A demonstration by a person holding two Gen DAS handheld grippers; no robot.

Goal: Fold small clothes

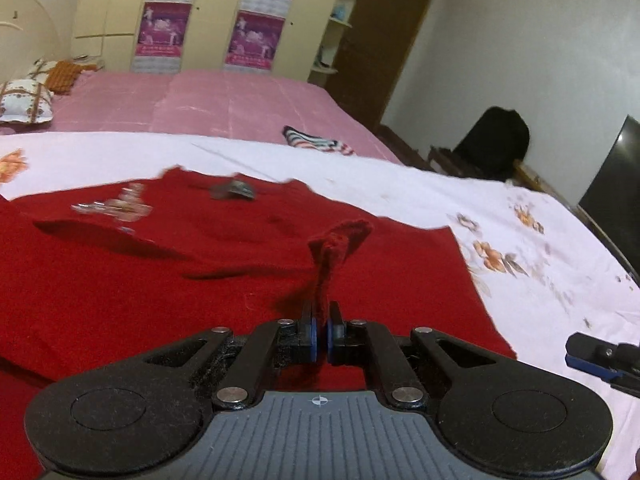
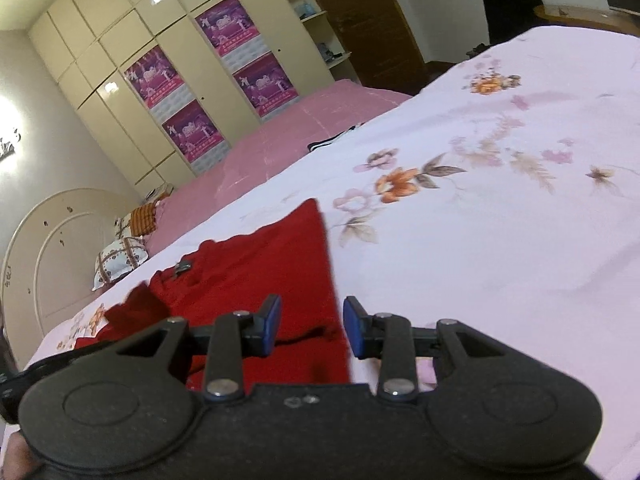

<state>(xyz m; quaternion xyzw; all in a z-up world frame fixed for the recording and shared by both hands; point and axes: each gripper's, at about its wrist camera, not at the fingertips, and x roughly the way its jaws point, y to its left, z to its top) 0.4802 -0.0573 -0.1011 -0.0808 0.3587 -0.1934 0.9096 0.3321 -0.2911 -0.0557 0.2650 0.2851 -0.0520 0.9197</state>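
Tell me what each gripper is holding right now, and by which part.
The left gripper is shut on a bunched-up pinch of the red garment, near its right edge. The right gripper is open over that edge, holding nothing.

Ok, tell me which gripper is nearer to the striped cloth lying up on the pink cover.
Hard to call. The left gripper, shut on the red garment, faces the striped cloth across it; the right gripper hangs open over the garment's edge, equally far back.

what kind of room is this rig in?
Almost certainly a home bedroom. The red garment lies on a bed with a floral sheet; a curved headboard with pillows stands at one end, and a cream wardrobe lines the far wall.
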